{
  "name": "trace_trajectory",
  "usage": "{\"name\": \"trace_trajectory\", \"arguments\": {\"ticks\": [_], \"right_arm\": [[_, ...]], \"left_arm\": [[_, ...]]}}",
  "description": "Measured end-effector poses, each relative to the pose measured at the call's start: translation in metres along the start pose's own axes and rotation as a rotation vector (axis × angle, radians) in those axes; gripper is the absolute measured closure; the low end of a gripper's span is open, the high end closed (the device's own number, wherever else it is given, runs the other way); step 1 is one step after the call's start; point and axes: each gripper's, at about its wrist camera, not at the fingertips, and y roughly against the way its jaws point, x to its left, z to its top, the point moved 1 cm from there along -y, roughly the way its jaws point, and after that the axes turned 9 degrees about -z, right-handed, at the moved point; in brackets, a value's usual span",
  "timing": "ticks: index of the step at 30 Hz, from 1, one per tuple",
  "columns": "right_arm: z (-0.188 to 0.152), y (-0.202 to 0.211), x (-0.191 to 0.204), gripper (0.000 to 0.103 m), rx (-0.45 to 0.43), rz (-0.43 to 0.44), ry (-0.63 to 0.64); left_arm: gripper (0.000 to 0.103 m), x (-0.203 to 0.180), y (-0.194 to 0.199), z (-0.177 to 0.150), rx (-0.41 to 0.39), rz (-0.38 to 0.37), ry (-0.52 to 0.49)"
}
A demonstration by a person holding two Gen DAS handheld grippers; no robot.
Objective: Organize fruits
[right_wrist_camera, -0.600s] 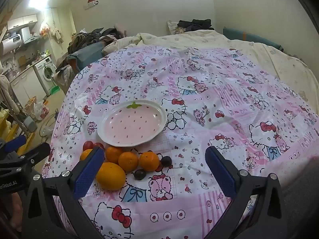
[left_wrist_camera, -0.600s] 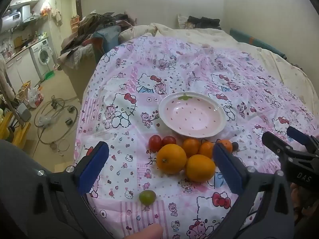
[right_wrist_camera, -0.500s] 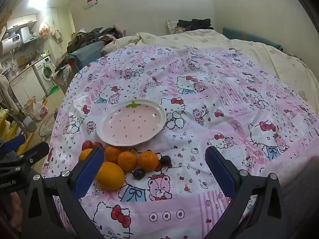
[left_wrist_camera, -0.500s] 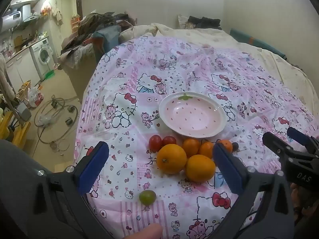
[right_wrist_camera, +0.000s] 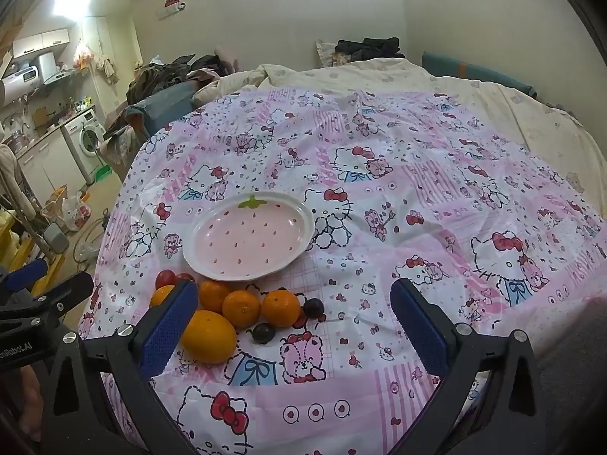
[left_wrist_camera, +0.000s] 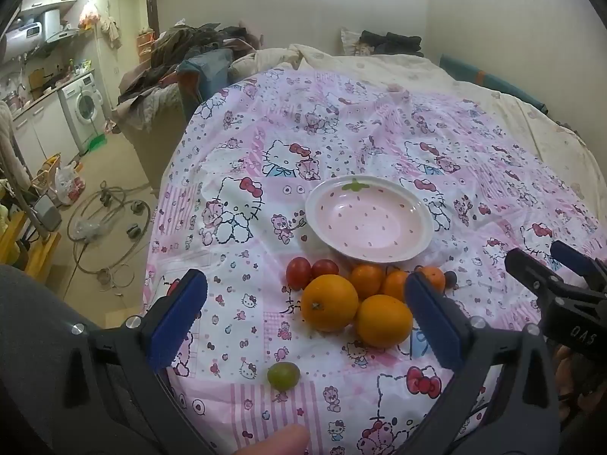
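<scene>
A pink strawberry-pattern plate (left_wrist_camera: 315, 204) (right_wrist_camera: 306, 223) lies empty on the Hello Kitty cloth. Just in front of it sit two large oranges (left_wrist_camera: 329, 302) (right_wrist_camera: 208, 335), three small tangerines (left_wrist_camera: 366, 280) (right_wrist_camera: 241, 308), two red tomatoes (left_wrist_camera: 298, 273) (right_wrist_camera: 165, 277) and two dark grapes (right_wrist_camera: 263, 333). A green grape (left_wrist_camera: 283, 375) lies alone, nearer to me. My left gripper (left_wrist_camera: 303, 284) (right_wrist_camera: 45, 280) hovers open above the fruit, holding nothing. My right gripper (right_wrist_camera: 294, 292) (left_wrist_camera: 550, 261) hangs open to the right of the pile, also holding nothing.
The cloth covers a bed with a cream duvet (left_wrist_camera: 379, 64) behind it. Its left edge drops to a floor with hoses and cables (left_wrist_camera: 106, 223). A clothes pile (left_wrist_camera: 182, 60) and a washing machine (left_wrist_camera: 85, 106) stand further left. A fingertip (left_wrist_camera: 273, 443) shows at the bottom edge.
</scene>
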Motion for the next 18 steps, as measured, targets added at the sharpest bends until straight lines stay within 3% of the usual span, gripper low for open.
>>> {"name": "trace_trajectory", "arguments": {"ticks": [18], "right_arm": [[-0.0006,0.0004,-0.0007,0.000,-0.002,0.003,0.000]], "left_arm": [[0.000,-0.0020,0.0029,0.0000,0.001,0.005,-0.002]]}}
